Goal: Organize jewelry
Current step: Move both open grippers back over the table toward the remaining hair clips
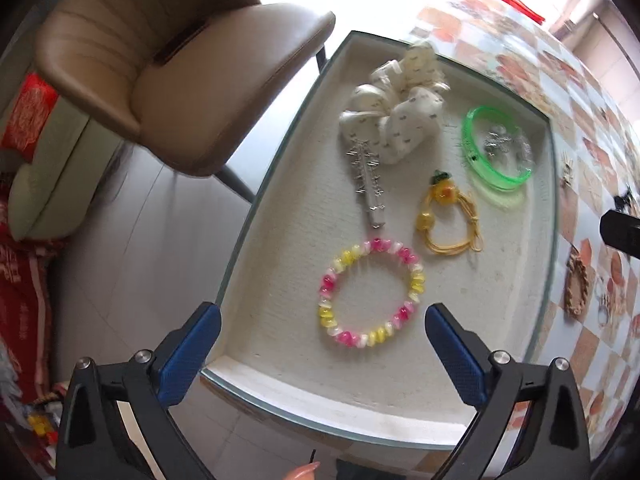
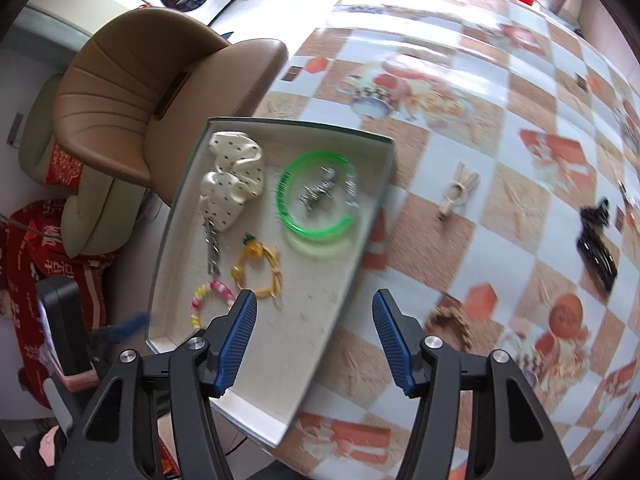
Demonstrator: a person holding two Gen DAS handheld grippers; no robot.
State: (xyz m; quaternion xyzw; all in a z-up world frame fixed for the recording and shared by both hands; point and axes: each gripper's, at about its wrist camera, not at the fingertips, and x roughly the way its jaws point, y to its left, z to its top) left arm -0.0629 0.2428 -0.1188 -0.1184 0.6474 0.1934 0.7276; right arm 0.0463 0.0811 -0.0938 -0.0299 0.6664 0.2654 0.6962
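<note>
Both grippers are hanging over the tray right now, nothing in either one. The left gripper has its jaws spread wide, straddling the pink-and-yellow bead bracelet lying flat on the tray's lining. The right gripper is open too, above the tray's near edge.

In the tray: white spotted scrunchie, silver hair clip, yellow cord bracelet, green bangle with something silvery inside it (too blurry to tell). Out on the checkered tablecloth: a black claw clip, a beige clip, a braided bracelet.
</note>
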